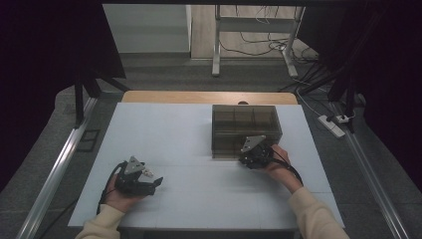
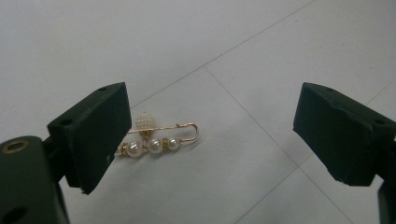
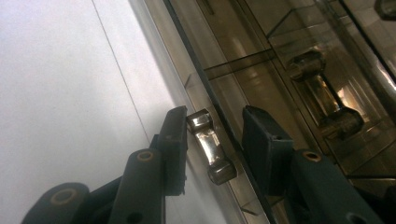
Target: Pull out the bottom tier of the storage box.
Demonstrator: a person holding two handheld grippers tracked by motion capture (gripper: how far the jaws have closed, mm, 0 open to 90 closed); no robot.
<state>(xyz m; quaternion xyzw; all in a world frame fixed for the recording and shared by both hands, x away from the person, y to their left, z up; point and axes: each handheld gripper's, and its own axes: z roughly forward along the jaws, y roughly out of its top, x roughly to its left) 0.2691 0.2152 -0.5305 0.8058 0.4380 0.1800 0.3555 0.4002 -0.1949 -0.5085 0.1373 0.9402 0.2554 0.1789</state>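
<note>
- The left gripper (image 1: 158, 180), held low near the table's front edge, has its jaws spread wide with nothing between the pads; its own view shows a gold pearl brooch (image 2: 159, 137) lying flat on the white table (image 1: 199, 199), close beside one jaw. The wide spread looks meant to straddle the pin for a pick-up.
- Farther in, the right gripper (image 3: 212, 140) is at the front of the smoky clear box (image 1: 246, 130). Its jaws stand on either side of the box's small clear handle (image 3: 210, 145): one pad touches the knob's end, while the other sits across the front wall, apart from it. No firm grip shows yet.
- The placement suggests one hand opens the box while the other waits to bring the brooch.
- Beyond the table lie desk legs (image 1: 217, 45) and loose cables.
</note>
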